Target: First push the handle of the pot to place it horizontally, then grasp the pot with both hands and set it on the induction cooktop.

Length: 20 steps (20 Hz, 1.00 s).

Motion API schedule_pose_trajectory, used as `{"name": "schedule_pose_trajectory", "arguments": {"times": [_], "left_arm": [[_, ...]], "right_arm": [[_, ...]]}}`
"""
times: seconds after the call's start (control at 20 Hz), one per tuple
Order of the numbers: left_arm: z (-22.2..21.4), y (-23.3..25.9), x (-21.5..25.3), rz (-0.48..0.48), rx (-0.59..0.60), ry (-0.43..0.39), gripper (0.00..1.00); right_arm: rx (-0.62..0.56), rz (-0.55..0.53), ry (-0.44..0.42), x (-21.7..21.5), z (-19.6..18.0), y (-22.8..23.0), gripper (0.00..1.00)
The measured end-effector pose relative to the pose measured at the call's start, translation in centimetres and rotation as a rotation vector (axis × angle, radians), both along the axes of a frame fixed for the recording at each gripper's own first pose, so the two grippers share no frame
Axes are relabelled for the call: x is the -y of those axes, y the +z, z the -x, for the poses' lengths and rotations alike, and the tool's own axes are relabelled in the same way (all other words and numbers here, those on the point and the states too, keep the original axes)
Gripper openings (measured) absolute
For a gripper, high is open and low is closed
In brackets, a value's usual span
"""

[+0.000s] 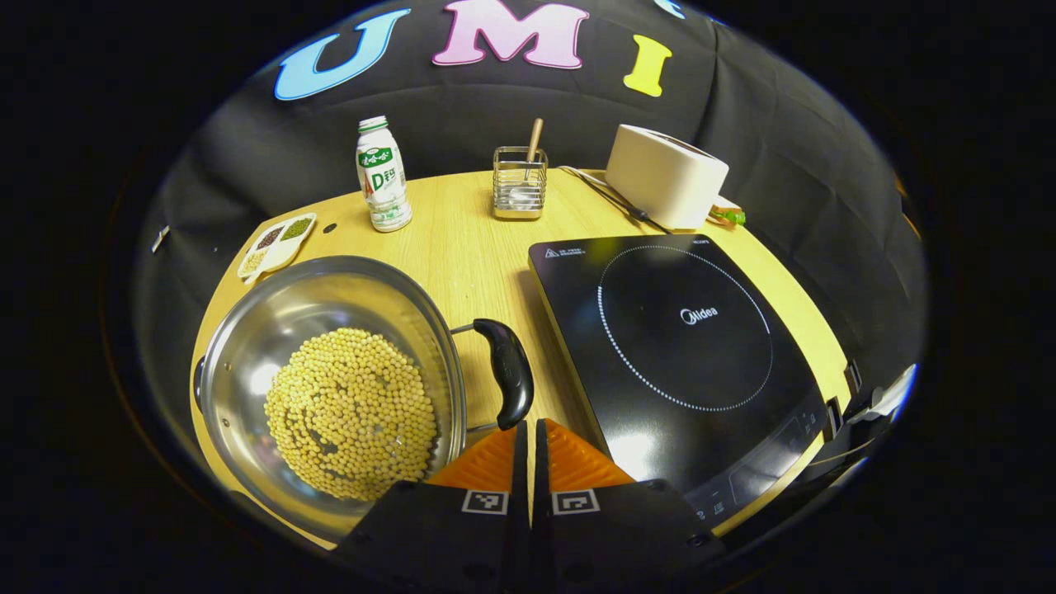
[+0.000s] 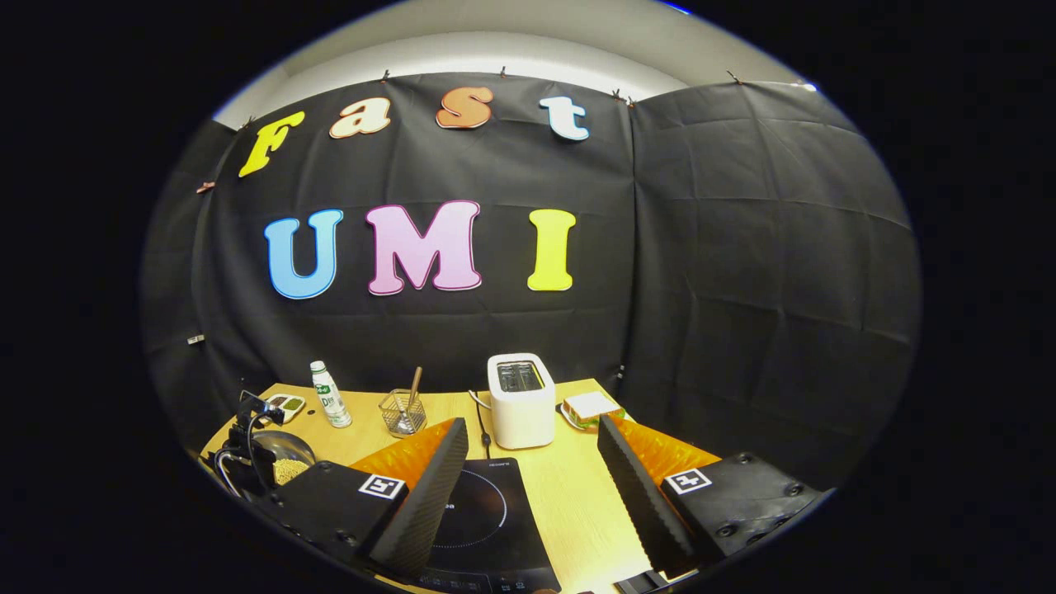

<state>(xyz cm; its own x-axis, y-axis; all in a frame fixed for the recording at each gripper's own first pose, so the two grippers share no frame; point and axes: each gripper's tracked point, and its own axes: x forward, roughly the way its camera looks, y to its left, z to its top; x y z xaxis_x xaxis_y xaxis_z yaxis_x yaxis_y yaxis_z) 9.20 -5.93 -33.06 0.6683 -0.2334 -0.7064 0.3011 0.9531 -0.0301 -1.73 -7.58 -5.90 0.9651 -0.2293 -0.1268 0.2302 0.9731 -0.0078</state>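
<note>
In the left gripper view, the pot (image 1: 330, 384), holding pale beans, sat at lower left on the table (image 1: 470, 247), just beside the cooktop (image 1: 685, 346) at centre right. The left gripper (image 1: 528, 437), fingers pressed together at bottom centre, met the lower end of the black handle (image 1: 507, 371), likely so a blunt closed tip could push it round. In the right gripper view, the right gripper (image 2: 528, 462) hung high with fingers wide apart over the cooktop (image 2: 478, 520), apparently waiting; the pot (image 2: 285, 462) lay at lower left.
</note>
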Motion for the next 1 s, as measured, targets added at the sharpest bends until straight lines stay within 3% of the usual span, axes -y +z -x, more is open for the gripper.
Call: {"name": "schedule_pose_trajectory", "arguments": {"times": [0.4,0.6,0.7,0.8,0.95,1.0], "left_arm": [[-0.9,0.9,0.5,0.053,0.023,0.019,0.05],[0.5,3.7,1.3,0.113,0.1,-0.015,0.05],[1.2,5.8,0.9,0.153,0.147,-0.01,0.11],[1.6,8.5,-0.1,0.196,0.214,0.01,0.24],[2.0,12.2,-3.5,0.214,0.322,0.059,0.59],[2.1,13.2,-5.1,0.2,0.352,0.088,0.77]], "right_arm": [[-0.022,0.012,0.002,-0.2,0.5,-0.6,0.98],[-0.051,-0.017,0.02,-1.1,0.0,-1.6,0.98],[-0.063,-0.025,0.044,-2.1,-0.6,-2.0,0.98],[-0.074,-0.029,0.076,-3.5,-1.3,-2.2,0.99],[-0.121,-0.05,0.152,-6.9,-2.7,-3.5,0.98],[-0.133,-0.056,0.182,-8.2,-3.2,-3.7,0.99]]}}
